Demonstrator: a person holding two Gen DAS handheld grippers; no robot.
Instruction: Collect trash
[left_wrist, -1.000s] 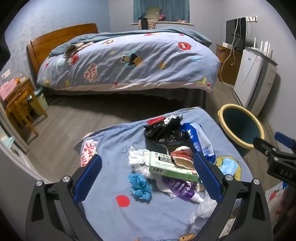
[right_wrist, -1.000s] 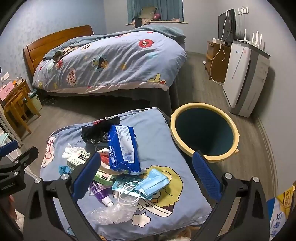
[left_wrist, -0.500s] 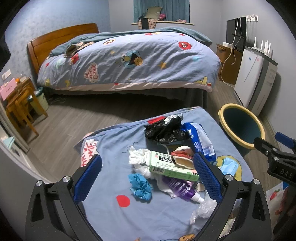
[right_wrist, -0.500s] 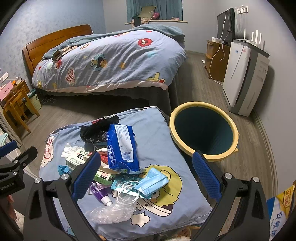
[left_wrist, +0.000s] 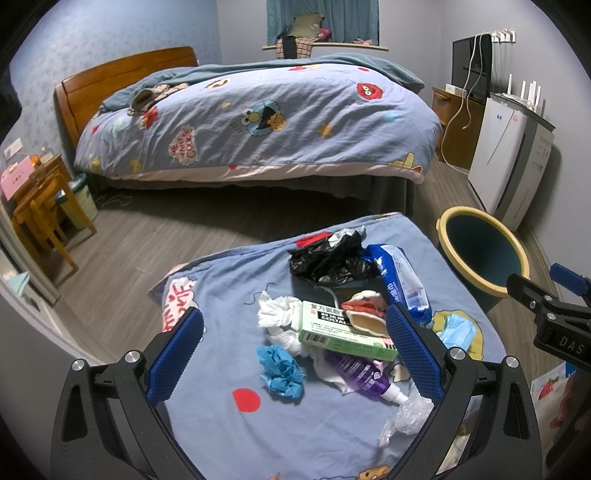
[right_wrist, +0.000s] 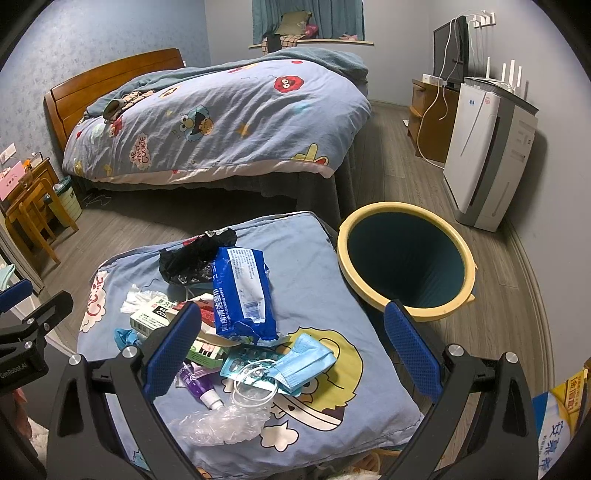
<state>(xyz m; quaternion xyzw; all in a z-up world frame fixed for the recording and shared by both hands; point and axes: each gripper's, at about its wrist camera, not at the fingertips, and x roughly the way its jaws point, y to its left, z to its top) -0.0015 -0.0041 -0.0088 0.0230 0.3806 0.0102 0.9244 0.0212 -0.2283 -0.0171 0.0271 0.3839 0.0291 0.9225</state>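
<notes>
Right wrist view: our right tongs (right_wrist: 291, 345) and left tongs (left_wrist: 293, 349) hover spread, empty, over trash on a cushion (right_wrist: 332, 266); the soft, light face mask (right_wrist: 306, 360) should pinch easily mid-fold, bin (right_wrist: 406, 258) beside.

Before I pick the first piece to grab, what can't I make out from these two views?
- Bin bottom: dark in the right wrist view, so I cannot tell if it holds anything.
- Purple bottle: top end lies under the green box in the left wrist view.
- Bag at the right edge: cut off by the frame.
- Box print: too small to read.
</notes>
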